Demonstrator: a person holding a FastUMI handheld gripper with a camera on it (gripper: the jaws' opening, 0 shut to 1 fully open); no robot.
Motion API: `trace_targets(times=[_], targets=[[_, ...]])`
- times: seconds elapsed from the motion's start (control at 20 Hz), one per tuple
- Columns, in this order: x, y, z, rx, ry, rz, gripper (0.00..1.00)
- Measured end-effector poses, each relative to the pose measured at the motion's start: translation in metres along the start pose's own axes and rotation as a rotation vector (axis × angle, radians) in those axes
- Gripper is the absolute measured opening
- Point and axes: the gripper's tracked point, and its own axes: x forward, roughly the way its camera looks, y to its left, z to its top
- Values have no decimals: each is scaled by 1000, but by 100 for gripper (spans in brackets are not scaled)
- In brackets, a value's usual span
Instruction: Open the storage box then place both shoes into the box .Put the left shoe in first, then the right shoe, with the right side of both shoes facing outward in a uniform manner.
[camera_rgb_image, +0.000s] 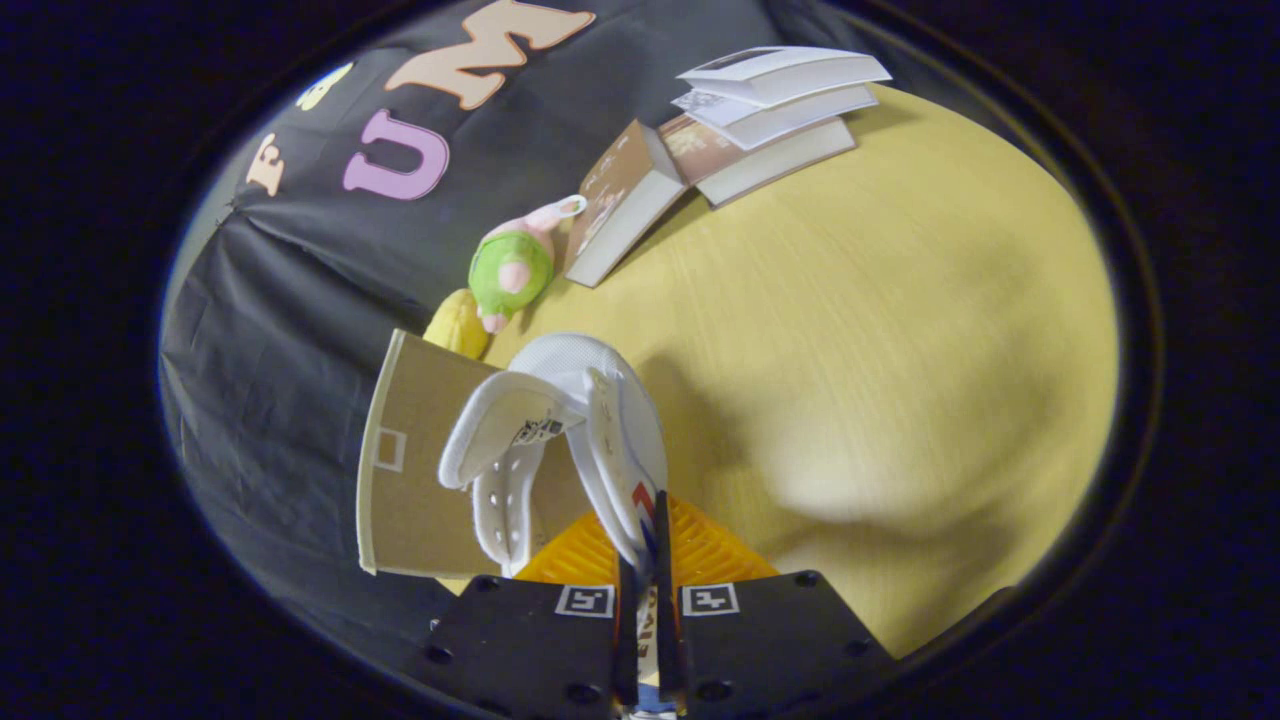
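On the yellow counter (900, 300) the claw (645, 600) pinches a white shoe (600, 430) by its side, lifted beside the open cardboard box (410, 470), so I judge neither shoe is boxed yet

Gripper (645, 600) clamped on white canvas shoe's (590, 420) side wall, over brown cardboard box flap (410, 470) and yellow wooden table (880, 330); green plush toy (512, 265) and stacked books (740, 130) near far edge.
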Motion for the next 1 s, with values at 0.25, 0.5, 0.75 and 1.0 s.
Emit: trace_targets(times=[0.25,0.5,0.75,1.0], targets=[[-14,77,0,32,6,153,11],[-32,147,14,-40,-28,181,11],[1,210,9,-104,-26,175,10],[48,263,-8,-90,12,166,10]])
